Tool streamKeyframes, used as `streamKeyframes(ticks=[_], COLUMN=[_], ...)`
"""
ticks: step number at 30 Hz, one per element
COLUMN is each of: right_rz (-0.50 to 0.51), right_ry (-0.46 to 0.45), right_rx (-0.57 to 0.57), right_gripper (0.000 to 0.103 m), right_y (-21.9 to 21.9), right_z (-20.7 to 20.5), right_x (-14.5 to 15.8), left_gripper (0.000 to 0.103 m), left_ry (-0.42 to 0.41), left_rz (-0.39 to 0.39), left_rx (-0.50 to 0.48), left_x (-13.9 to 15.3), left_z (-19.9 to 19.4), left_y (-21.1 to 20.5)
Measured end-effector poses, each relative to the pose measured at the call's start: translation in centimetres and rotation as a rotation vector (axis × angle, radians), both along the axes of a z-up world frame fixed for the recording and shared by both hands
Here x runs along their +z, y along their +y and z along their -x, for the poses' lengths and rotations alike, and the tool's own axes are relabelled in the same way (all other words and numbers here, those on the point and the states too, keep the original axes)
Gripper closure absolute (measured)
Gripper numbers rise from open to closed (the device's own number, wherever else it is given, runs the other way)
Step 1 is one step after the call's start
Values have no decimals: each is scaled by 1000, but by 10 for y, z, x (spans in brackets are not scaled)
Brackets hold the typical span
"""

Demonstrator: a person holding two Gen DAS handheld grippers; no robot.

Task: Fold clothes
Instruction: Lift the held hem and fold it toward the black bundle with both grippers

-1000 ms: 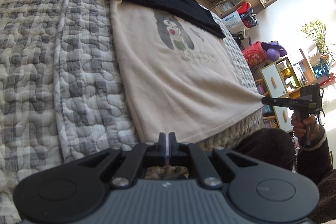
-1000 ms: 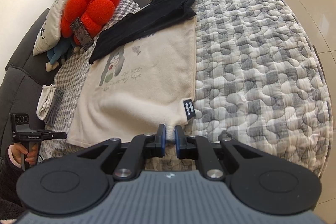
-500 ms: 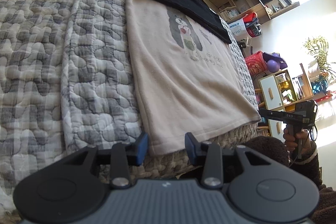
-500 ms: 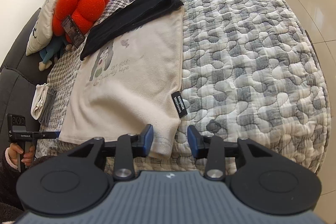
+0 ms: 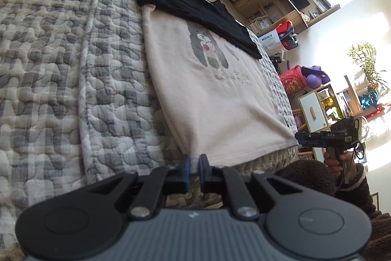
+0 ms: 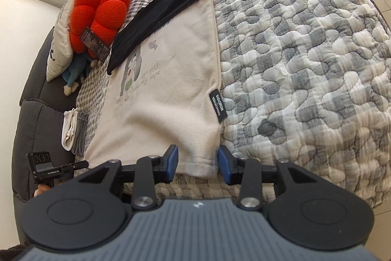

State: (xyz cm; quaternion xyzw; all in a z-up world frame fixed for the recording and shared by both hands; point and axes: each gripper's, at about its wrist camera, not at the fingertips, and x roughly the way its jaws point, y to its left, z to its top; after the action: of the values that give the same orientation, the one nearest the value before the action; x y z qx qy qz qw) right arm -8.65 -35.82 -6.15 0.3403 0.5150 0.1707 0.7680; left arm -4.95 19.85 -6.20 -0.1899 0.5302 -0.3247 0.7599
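A cream sweatshirt (image 5: 215, 99) with a bear print lies flat on the grey patchwork quilt (image 5: 61, 60), its hem toward the bed edge. The left gripper (image 5: 193, 163) has its blue-padded fingers drawn close on the hem's near corner, a small fold of cream cloth pinched between them. A black garment (image 5: 193, 6) lies across the sweatshirt's far end, at about twelve o'clock. Off at three o'clock the right gripper (image 5: 299, 136) sits at the hem's other corner, held by a hand (image 5: 339, 159) in a dark fuzzy sleeve (image 5: 352, 190); at this distance I can't quite tell whether its fingers grip the cloth. Beyond it, a plant (image 5: 366, 60) and shelves (image 5: 288, 1) stand in sunlight.
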Motion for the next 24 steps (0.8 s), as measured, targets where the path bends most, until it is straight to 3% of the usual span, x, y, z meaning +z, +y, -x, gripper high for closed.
streamKeyframes(ticks=[2, 6, 9, 11, 12, 13, 18, 21, 24], right_rz=[-16, -24, 30, 67, 77, 87, 119, 133, 130], right_ry=[6, 10, 2, -4, -10, -15, -120, -123, -67], right_rx=[-3, -6, 26, 47, 64, 81, 100, 96, 88], right_gripper=[63, 61, 63, 75, 89, 91, 92, 92, 92], right_y=[-2, -1, 7, 12, 15, 18, 16, 11, 8], right_z=[1, 2, 4, 4, 5, 6, 16, 18, 17], right_x=[-1, -4, -2, 0, 0, -1, 25, 28, 10], left_gripper=[96, 94, 86, 87, 90, 95, 96, 96, 96], left_ry=[48, 66, 71, 79, 79, 65, -60, -45, -3], left_rz=[-8, 18, 25, 23, 18, 4, 17, 2, -8], left_rx=[15, 8, -3, -1, 0, 1, -7, -13, -12], left_x=[-14, -25, -27, -29, -29, -26, 5, 1, -13], left_z=[-1, -2, -3, -5, -5, -4, 6, 7, 5], left_y=[4, 2, -2, -4, -4, -5, -1, 0, -2])
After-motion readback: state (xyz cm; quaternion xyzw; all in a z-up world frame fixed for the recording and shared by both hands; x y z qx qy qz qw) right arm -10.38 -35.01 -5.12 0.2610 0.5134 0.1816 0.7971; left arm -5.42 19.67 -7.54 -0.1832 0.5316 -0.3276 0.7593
